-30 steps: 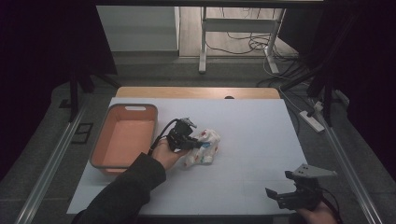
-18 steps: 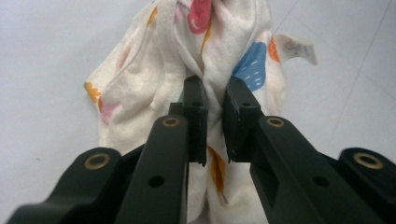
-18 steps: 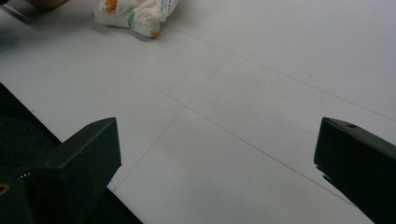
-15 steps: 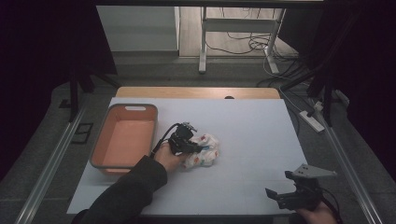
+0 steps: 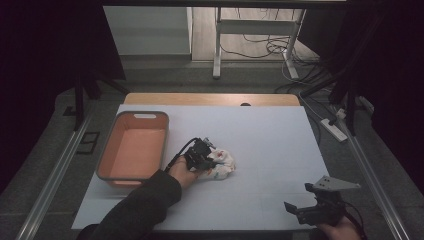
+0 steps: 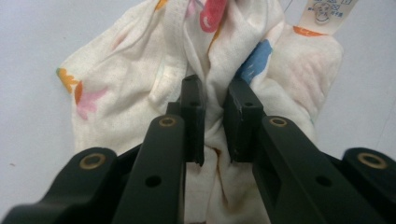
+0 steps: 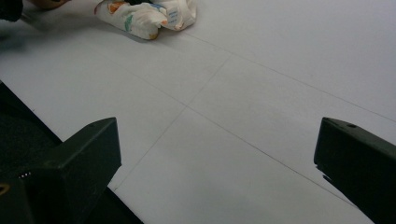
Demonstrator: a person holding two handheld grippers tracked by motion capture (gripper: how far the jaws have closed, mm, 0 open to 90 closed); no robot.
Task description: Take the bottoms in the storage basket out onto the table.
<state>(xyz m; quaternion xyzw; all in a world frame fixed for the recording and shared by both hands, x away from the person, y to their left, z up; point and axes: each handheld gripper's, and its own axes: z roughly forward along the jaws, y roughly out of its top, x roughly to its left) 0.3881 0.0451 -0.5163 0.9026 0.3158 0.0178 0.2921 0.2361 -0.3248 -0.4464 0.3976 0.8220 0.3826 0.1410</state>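
Note:
A crumpled white cloth garment (image 5: 220, 164) with coloured flower prints lies on the white table (image 5: 260, 135), just right of the orange basket. My left gripper (image 5: 204, 155) presses down on it; in the left gripper view the jaws have closed on a ridge of the cloth (image 6: 154, 84), and my left gripper (image 6: 215, 116) pinches a fold between the two pads. A paper tag (image 6: 327, 14) sticks out at the garment's far end. My right gripper (image 5: 300, 212) rests near the table's front right edge, open, with bare table between its jaws (image 7: 217, 154). The garment (image 7: 149, 16) lies far off.
An orange rectangular basket (image 5: 107, 167) stands on the left part of the table, nothing inside it. A person's dark sleeve (image 5: 140, 210) reaches in from the front. Beyond the table are a metal stand, cables and a power strip (image 5: 336, 129) on the floor.
The left gripper has moved down and slightly right onto the garment and closed on a fold of it; the cloth has bunched. The right gripper has stayed still.

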